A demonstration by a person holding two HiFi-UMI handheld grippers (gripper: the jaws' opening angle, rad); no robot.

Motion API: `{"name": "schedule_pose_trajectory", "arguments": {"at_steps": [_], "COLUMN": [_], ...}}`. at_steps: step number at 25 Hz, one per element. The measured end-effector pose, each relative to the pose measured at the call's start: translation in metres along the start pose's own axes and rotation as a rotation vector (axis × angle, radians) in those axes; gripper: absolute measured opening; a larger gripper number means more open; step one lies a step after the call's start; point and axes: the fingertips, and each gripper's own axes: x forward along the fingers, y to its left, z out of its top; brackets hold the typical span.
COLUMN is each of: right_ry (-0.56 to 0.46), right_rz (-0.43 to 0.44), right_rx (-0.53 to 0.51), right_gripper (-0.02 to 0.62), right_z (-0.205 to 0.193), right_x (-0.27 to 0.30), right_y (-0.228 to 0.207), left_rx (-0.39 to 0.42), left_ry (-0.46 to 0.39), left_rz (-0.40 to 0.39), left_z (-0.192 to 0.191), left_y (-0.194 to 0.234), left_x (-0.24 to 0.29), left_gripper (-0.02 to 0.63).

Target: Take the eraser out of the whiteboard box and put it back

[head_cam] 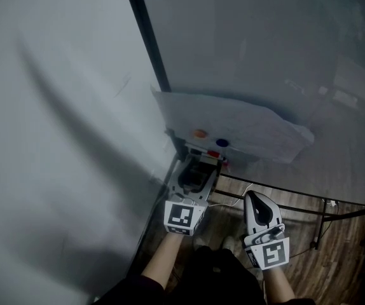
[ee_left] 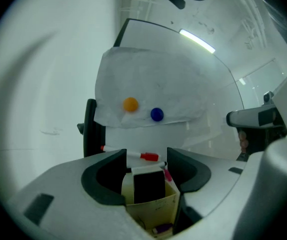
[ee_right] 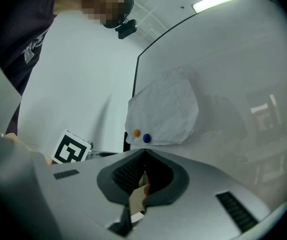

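A cream cardboard box point(ee_left: 151, 209) hangs at the whiteboard's lower left corner, and the black eraser point(ee_left: 148, 186) stands upright in it. My left gripper point(ee_left: 146, 160) is open, one jaw on each side of the box, with a gap to the eraser on both sides. In the head view the left gripper point(head_cam: 197, 169) reaches over the box point(head_cam: 203, 154), and the eraser point(head_cam: 192, 178) shows as a dark block between the jaws. My right gripper point(head_cam: 254, 197) hangs to the right, shut and empty, with its tips point(ee_right: 144, 154) meeting.
A sheet of paper point(head_cam: 233, 126) is pinned to the whiteboard point(head_cam: 265, 43) by an orange magnet point(head_cam: 199, 133) and a blue magnet point(head_cam: 222, 143). A red-capped marker point(ee_left: 133, 155) lies behind the box. A black stand bar point(head_cam: 297, 205) and wooden floor lie below.
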Motion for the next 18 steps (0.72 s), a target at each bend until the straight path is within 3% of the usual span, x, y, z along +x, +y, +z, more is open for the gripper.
{"name": "schedule_pose_trajectory", "arguments": {"at_steps": [13, 18], "right_ry": [-0.153, -0.223], "right_rz": [0.060, 0.093], "right_rx": [-0.010, -0.021], "right_gripper": [0.003, 0.003], "right_z": [0.066, 0.097], "right_x": [0.011, 0.013], "right_y": [-0.001, 0.001], "left_rx": [0.097, 0.165], "left_ry": [-0.157, -0.230], "left_rz": [-0.024, -0.021], "left_z": [0.112, 0.152], "left_y": [-0.033, -0.048], "left_x": [-0.034, -0.053], "left_gripper": [0.225, 0.159]}}
